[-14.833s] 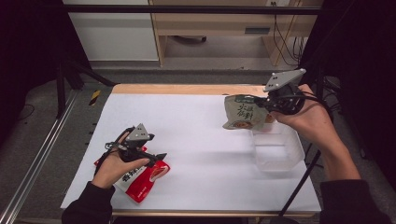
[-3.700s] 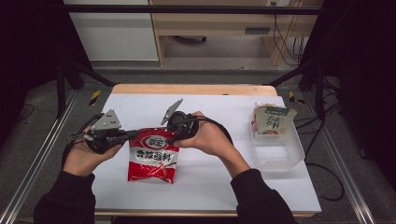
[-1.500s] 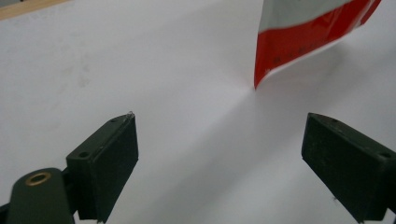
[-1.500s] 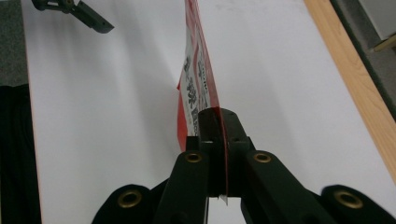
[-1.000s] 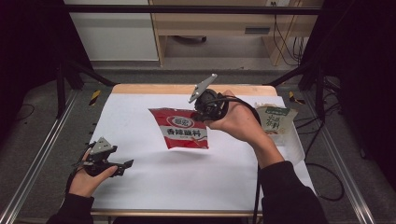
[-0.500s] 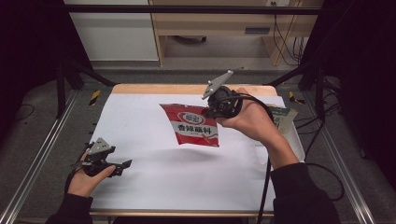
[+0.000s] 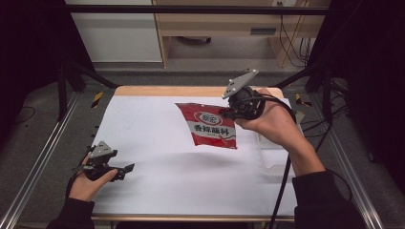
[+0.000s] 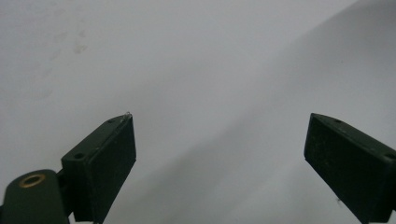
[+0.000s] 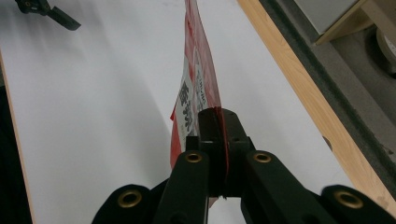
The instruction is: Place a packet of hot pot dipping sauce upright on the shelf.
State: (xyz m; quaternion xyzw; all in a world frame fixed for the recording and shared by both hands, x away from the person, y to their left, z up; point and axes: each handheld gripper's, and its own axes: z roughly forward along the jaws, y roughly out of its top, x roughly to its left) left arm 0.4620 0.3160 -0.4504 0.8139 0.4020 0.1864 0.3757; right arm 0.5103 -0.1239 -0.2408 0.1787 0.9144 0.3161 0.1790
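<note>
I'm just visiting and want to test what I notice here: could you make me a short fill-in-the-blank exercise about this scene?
1. The right gripper is shut on a snack packet whose main colour is ____.
2. The left gripper has its jaws ____, with nothing between them.
3. The packet hangs in the air above the ____ table top.

Missing words: red; open; white
</note>
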